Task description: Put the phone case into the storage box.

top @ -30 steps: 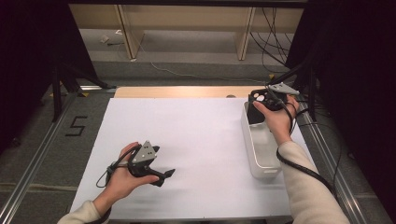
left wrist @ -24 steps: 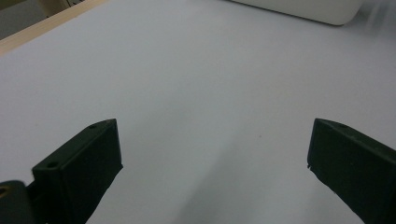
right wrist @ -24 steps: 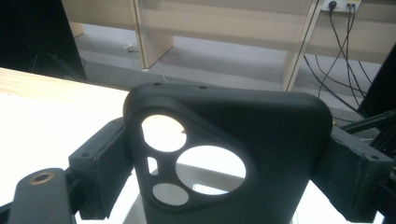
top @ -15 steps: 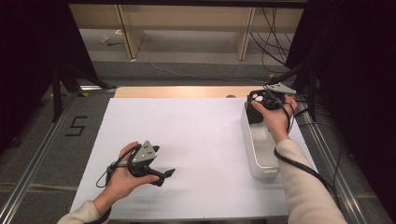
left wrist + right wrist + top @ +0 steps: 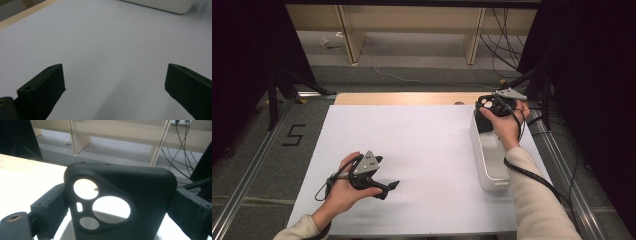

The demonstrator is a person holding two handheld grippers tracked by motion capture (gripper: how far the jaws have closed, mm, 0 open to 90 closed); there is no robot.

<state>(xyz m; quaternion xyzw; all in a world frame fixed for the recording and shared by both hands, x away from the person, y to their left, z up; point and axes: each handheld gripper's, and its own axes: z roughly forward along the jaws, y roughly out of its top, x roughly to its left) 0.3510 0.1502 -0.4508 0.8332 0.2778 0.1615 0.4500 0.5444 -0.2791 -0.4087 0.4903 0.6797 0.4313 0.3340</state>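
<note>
We see one black phone case (image 5: 120, 202) standing upright between the jaws of the right gripper (image 5: 117, 207), its camera cut-outs facing the lens, directly over the far end of the one white tray (image 5: 492, 160) at the right side of the counter (image 5: 412, 145). The right jaws have just been opening, and the case sits between them; they flank its two edges closely, and we cannot tell whether the pads press on it. In the high view the right gripper (image 5: 493, 106) hovers at the tray's far end, with the person's right hand (image 5: 504, 125) wrapped around it.

We judge the step in hand to be the handling of the case at the tray, either setting it in or drawing it out; the frames do not settle which. The next move calls for a steady, vertical motion, so that the case does not catch on the tray's wall.

Further out, the left gripper (image 5: 372, 175) lies low over the white counter sheet, near the front edge, well apart from the tray. Its jaws stand wide with nothing between them.

We count two grippers.
</note>
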